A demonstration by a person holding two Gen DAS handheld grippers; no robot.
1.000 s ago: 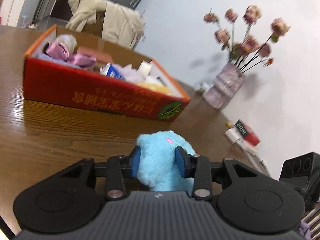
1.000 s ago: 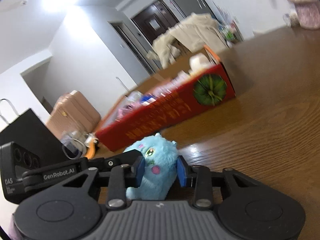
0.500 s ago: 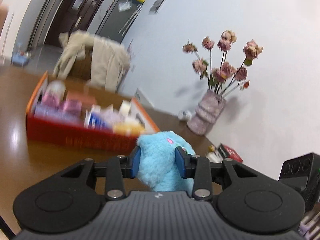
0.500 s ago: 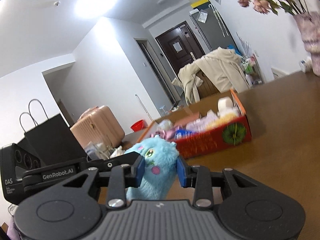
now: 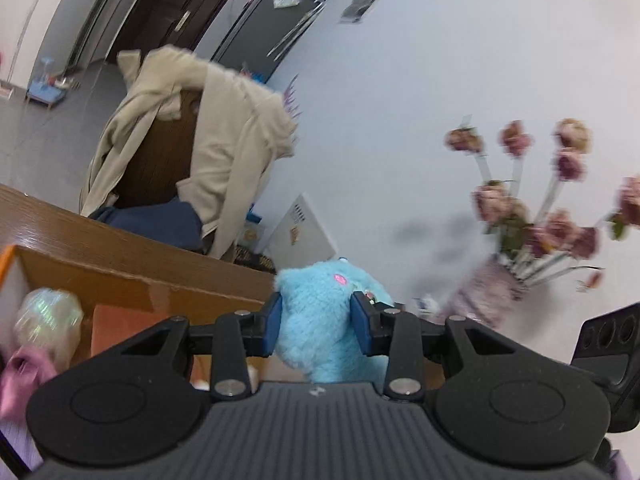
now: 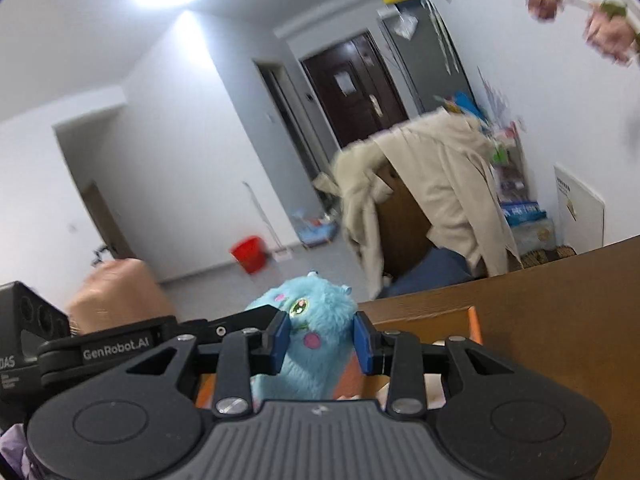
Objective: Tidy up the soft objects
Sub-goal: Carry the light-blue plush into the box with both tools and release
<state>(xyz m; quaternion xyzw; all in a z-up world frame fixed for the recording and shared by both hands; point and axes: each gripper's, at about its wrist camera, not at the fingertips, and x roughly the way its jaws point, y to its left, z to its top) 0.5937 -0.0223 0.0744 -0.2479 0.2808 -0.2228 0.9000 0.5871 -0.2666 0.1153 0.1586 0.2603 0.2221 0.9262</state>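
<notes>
Now raised over the box [image 5: 132, 280], blue plush [image 5: 324, 320] clamped between both grippers' fingers [image 5: 273, 325], left [image 5: 316, 322] and right [image 6: 320, 340].

beige coat [image 5: 224, 152] on chair, flower vase [image 5: 492, 292], red bucket [image 6: 249, 254]

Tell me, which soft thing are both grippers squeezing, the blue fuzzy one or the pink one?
The blue plush toy: both grippers pinch it, while the pink cloth lies loose in the box.

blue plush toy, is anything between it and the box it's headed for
Nothing visible blocks it. Both the left gripper and right gripper clamp the blue plush toy, held above the open cardboard box; items already lie inside.
</notes>
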